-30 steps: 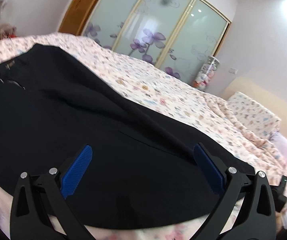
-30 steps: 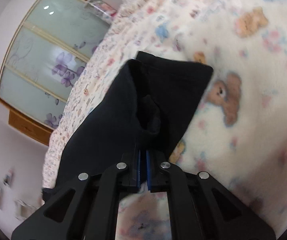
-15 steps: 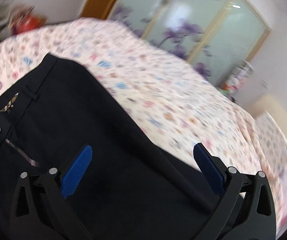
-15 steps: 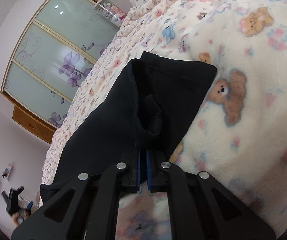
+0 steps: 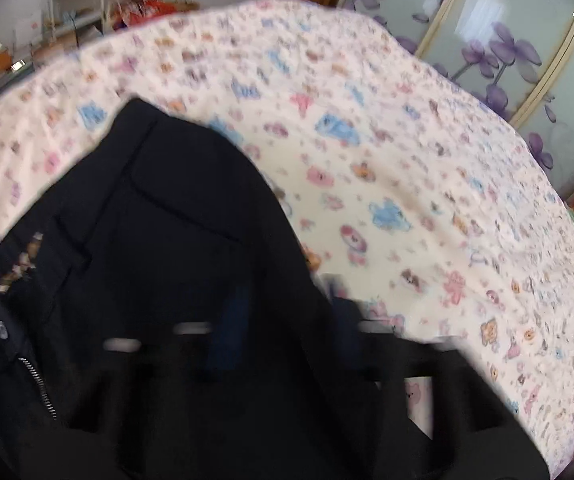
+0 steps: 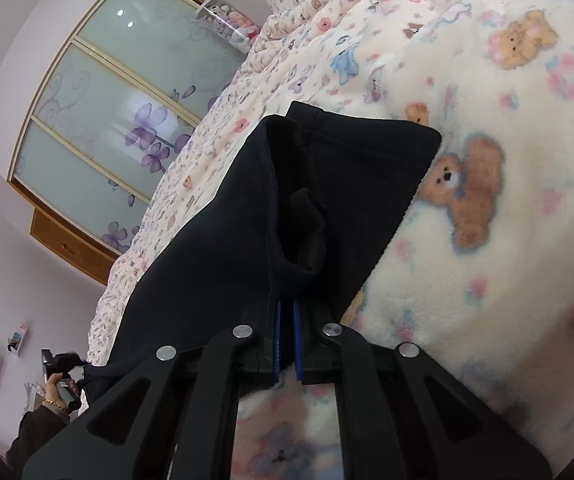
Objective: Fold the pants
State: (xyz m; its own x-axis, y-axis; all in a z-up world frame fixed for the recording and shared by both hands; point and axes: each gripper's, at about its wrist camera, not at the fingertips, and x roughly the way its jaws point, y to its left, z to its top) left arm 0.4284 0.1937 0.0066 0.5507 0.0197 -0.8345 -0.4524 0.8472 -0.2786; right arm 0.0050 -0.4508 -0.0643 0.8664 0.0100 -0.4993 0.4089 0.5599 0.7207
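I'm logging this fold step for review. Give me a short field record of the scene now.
garment: black pants lying on the bear-print blanket
right gripper: shut on the pants' hem end
left gripper: over the waist end, badly blurred; jaw state unclear
waist detail: zipper open
background: floral glass wardrobe

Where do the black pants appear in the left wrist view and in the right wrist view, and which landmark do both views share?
Left wrist view: the black pants fill the lower left and centre, waistband end with zipper at the left edge.
Right wrist view: the black pants run from the centre to the lower left, hem end pinched in the right tool.
Shared landmark: the wardrobe doors with purple flowers.
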